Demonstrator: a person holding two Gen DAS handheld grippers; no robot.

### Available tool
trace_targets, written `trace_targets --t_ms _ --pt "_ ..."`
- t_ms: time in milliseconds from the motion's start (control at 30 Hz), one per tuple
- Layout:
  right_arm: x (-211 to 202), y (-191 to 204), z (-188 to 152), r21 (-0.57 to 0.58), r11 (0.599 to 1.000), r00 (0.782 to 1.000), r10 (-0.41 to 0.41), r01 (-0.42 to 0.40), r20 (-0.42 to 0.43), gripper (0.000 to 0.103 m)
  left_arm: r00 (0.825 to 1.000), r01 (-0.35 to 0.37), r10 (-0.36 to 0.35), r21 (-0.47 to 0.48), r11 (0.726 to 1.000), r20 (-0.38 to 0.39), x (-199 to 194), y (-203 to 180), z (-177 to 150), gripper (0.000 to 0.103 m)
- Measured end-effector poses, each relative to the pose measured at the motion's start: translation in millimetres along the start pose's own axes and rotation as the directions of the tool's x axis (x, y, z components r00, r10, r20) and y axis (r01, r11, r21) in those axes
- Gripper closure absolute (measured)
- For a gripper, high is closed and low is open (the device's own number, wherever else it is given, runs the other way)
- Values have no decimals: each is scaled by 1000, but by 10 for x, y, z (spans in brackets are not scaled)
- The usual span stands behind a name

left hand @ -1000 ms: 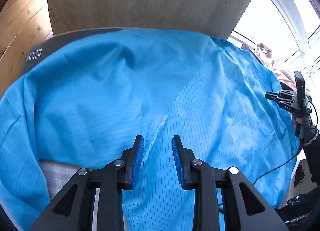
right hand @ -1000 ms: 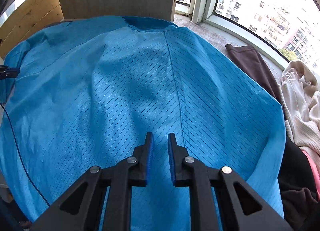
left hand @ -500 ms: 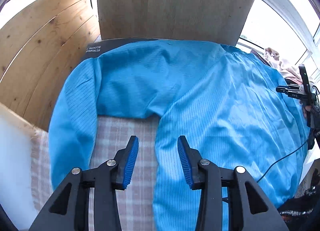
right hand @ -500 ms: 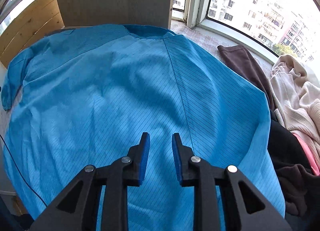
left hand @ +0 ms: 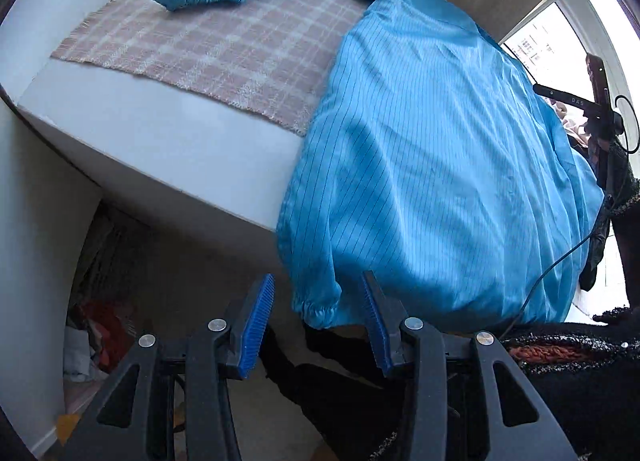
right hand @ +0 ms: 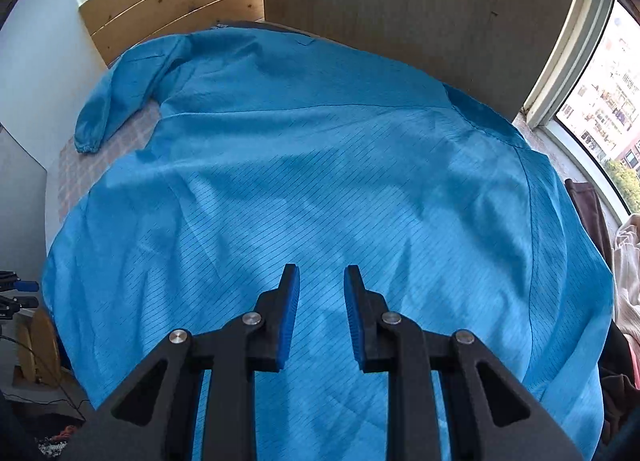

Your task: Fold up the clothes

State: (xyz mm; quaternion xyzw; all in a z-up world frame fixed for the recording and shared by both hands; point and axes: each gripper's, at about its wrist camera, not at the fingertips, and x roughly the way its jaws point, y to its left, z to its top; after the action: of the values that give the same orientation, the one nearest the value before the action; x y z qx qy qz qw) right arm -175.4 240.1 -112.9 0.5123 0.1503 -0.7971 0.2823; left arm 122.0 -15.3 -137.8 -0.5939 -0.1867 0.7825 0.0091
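- Far shoulder and collar of the blue garment [left hand: 432, 133] cut off by the top edge of the left wrist view; its lower hem hidden behind the gripper arms in the right wrist view.
- Most of the checked cloth [left hand: 208, 41] buried under the garment — extent unknown.
- Right gripper [left hand: 576, 101] only a thin dark sliver at the frame's rim in the left wrist view, fingertips too small to read.
- Clutter under the table [left hand: 96, 333] dim and blurred — items indistinct.
- Pale clothing [right hand: 628, 273] clipped by the right edge.
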Motion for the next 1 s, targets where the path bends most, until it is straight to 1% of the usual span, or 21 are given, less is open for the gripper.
trace_targets --t_ms 33,100,200,267,300,333,367,433,467,533,600,700,733,767,800,833,867,933,1000 --pt "-15 63 -8 -7 1000 1000 9 -9 0 80 1000 -16 16 2 1000 16 -19 34 77 63" --pt "-46 189 -24 -21 999 1000 27 -27 0 80 995 -62 62 -1 998 72 -120 140 355 62" --pt "-93 378 -47 -42 998 999 54 -54 0 79 980 -129 129 -6 992 150 -255 302 787 60" --pt "-124 442 -63 -31 997 998 69 -70 -6 79 970 -169 167 -5 986 176 -280 411 1127 61" --pt "-138 469 -67 -25 997 997 73 -73 -9 78 966 -177 174 -3 984 189 -288 418 1278 61" --pt "-153 494 -74 -19 997 998 68 -69 -9 78 964 -172 167 7 985 208 -294 395 1416 61" --pt "-168 515 -81 -10 998 998 62 -63 -9 78 961 -167 156 31 985 227 -276 346 1545 60" --pt "-193 545 -95 18 999 999 48 -48 -7 78 957 -159 125 113 981 263 -184 190 1783 60" --pt "-204 554 -101 38 998 999 40 -39 -6 78 956 -169 127 143 975 264 -101 145 1892 60" --pt "-225 574 -114 79 997 1000 22 -22 -4 78 958 -217 174 180 959 228 154 131 2093 60" --pt "-244 606 -116 119 993 1000 29 -29 -2 78 956 -259 220 206 944 193 394 144 2287 60" --pt "-255 705 -63 132 991 1000 19 -20 8 78 944 -317 287 210 925 163 606 283 2529 62" --pt "-243 730 -35 136 991 1000 16 -17 10 78 941 -330 299 223 917 162 654 314 2587 63" --pt "-230 756 -6 140 990 1000 12 -14 13 78 940 -332 301 238 913 160 699 346 2637 66" --pt "-218 781 22 143 990 1000 9 -11 15 78 946 -313 279 250 916 162 719 378 2679 69" --pt "-197 799 55 146 989 1000 5 -7 15 78 956 -279 244 258 925 162 709 416 2710 84" --pt "-176 818 88 149 989 1000 0 -3 15 78 963 -257 223 262 930 153 697 460 2743 91" --pt "-132 843 166 153 988 1000 6 -8 15 78 976 -207 179 258 944 127 629 546 2798 94" --pt "-86 872 259 154 988 1000 12 -14 15 78 981 -173 142 261 950 136 446 581 2815 95"
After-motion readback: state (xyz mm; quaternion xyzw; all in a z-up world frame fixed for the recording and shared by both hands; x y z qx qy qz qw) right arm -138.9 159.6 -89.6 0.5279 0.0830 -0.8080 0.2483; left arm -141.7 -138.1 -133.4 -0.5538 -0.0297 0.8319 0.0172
